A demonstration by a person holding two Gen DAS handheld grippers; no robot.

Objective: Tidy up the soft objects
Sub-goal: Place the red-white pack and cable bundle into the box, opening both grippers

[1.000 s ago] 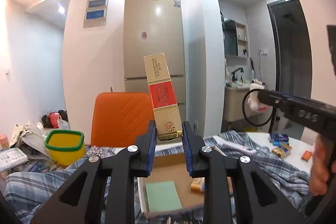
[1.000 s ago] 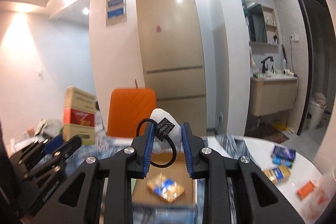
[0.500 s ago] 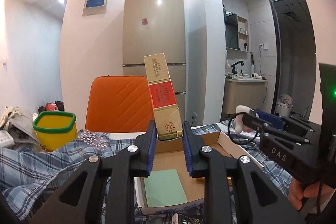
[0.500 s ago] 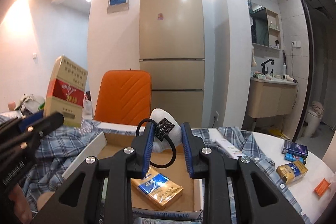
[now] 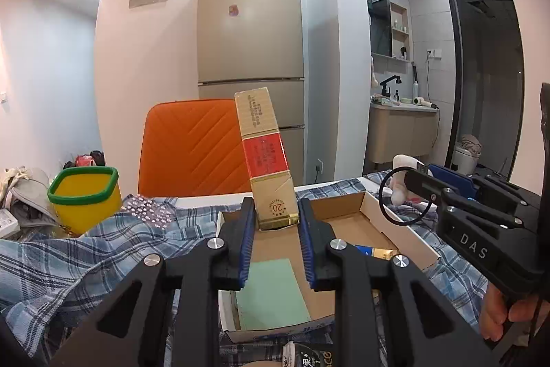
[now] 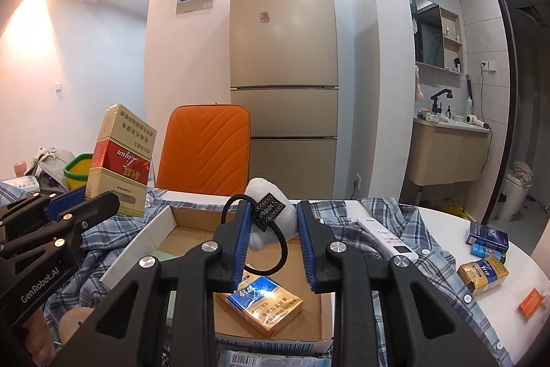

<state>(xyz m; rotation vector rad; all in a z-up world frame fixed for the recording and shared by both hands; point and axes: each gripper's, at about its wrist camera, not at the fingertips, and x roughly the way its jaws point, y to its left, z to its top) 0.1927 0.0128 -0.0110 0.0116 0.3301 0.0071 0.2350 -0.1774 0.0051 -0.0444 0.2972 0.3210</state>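
My left gripper [image 5: 275,212] is shut on the lower end of a tall gold and red carton [image 5: 263,147], which stands tilted above the far end of an open cardboard box [image 5: 388,212]. The same carton [image 6: 120,157] and left gripper [image 6: 99,200] appear at the left of the right wrist view. My right gripper [image 6: 273,215] is shut on a white plush hair tie [image 6: 264,188] with a black elastic loop, over the box [image 6: 151,233]. In the left wrist view the right gripper [image 5: 421,174] holds the plush hair tie [image 5: 400,162] beyond the box's right wall.
The box holds a green card [image 5: 271,291] and a blue and gold pack [image 6: 264,301]. A plaid shirt [image 5: 68,260] lies around it. A yellow bin [image 5: 86,198] and an orange chair [image 5: 189,143] stand behind. A remote [image 6: 385,234] and small packs [image 6: 484,274] lie at the right.
Both grippers have come down toward the cardboard box with their loads still held. The right gripper now sits lower and closer beside the left one.
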